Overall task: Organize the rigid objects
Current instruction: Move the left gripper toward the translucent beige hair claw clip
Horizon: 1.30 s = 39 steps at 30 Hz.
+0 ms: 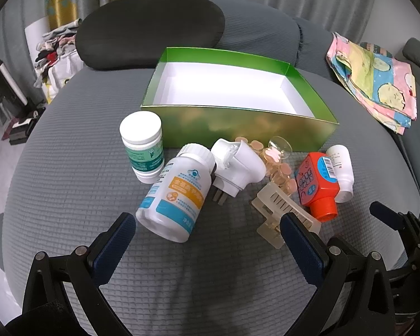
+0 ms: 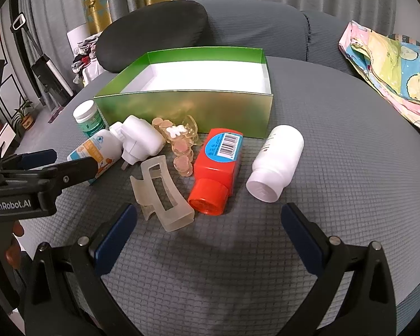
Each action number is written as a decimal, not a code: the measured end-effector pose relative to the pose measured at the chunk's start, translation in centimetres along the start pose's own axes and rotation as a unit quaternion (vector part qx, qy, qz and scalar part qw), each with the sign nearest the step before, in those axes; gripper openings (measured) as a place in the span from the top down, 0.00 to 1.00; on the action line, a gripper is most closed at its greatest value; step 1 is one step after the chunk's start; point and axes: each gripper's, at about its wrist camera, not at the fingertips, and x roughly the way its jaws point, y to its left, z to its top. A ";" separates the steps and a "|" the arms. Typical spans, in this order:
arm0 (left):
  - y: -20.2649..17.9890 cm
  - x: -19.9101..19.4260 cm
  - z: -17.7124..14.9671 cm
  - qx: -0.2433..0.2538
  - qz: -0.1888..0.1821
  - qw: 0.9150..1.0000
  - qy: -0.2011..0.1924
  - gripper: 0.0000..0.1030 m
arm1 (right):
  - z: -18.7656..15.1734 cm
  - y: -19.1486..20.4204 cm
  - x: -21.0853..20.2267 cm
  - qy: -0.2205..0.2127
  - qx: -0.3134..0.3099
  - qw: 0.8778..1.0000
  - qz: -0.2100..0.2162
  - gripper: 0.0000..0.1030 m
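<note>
An empty green box (image 1: 238,128) (image 2: 187,112) with a white inside stands on a grey cushion. In front of it lie a white bottle with an orange label (image 1: 176,193) (image 2: 98,151), an upright green-label bottle (image 1: 142,148) (image 2: 88,120), a white plug (image 1: 235,168) (image 2: 138,140), a translucent hair clip (image 1: 282,212) (image 2: 162,193), an amber hair clip (image 1: 277,162) (image 2: 179,142), a red bottle (image 1: 319,182) (image 2: 218,165) and a plain white bottle (image 1: 343,170) (image 2: 277,162). My left gripper (image 1: 207,235) is open, just short of the orange-label bottle. My right gripper (image 2: 208,232) is open, just short of the red bottle.
A dark cushion (image 1: 148,28) (image 2: 154,33) lies behind the box. A patterned cloth (image 1: 378,81) (image 2: 392,70) lies at the right. A pile of clothes (image 1: 56,56) sits at the back left. The cushion's edge drops off at the left.
</note>
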 end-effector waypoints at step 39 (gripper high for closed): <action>-1.1 0.3 0.1 0.016 -0.007 1.000 0.008 0.00 | -0.6 0.9 0.3 0.013 -0.012 0.999 0.028 0.01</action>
